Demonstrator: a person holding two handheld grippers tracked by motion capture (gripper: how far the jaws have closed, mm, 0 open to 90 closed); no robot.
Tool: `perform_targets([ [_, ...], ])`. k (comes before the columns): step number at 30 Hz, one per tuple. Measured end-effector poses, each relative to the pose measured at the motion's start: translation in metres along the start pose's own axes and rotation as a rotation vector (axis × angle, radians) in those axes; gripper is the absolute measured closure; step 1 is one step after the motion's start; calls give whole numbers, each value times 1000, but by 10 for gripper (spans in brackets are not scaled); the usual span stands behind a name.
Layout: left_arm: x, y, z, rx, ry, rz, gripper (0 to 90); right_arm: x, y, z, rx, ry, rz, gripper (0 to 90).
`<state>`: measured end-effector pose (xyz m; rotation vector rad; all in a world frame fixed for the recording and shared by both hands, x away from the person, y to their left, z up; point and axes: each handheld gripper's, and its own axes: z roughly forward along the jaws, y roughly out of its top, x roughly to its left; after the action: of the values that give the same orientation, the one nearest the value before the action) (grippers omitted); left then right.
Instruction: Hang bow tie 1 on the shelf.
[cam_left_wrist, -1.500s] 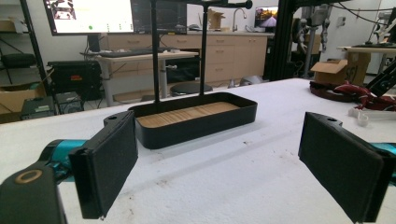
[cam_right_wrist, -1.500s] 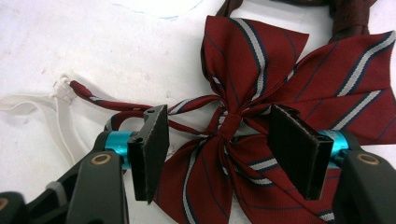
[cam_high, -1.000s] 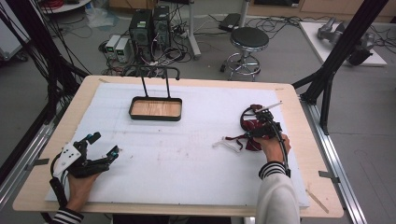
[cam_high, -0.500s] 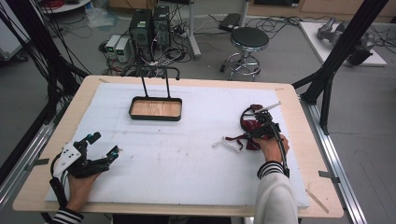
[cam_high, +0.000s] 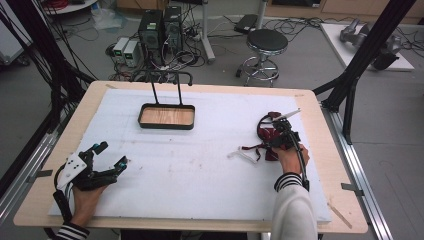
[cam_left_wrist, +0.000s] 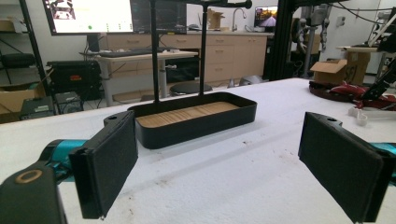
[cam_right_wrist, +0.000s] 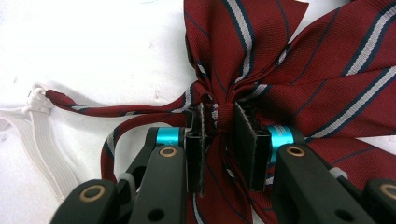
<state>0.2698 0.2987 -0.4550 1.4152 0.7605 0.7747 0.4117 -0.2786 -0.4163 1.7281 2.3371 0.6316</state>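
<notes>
One striped maroon bow tie (cam_right_wrist: 289, 79)

1. So the table (cam_high: 320, 165) is a pale wood top with a big white foam sheet (cam_high: 190, 170) covering nearly all of it.
2. Far side, left of centre: a black tray (cam_high: 166, 116) with a wood floor and two upright rods sits on the sheet.
3. Right side: a dark red striped bow tie (cam_right_wrist: 289, 84) lies flat, its white strap (cam_high: 240, 155) trailing left.
</notes>
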Motion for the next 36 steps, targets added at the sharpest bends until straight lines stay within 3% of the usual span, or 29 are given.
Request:
perform_targets([
  [8,0,0,0,0,1,0,123,1,0,-3,-10,-1,0,753],
  [15,0,0,0,-1,1,2,124,2,-1,-13,-61,3,-4,754],
  [25,0,0,0,-1,2,4,124,9,-2,-38,-259,21,-51,755],
  [36,0,0,0,-1,2,4,124,14,-4,-54,-412,40,-82,755],
])
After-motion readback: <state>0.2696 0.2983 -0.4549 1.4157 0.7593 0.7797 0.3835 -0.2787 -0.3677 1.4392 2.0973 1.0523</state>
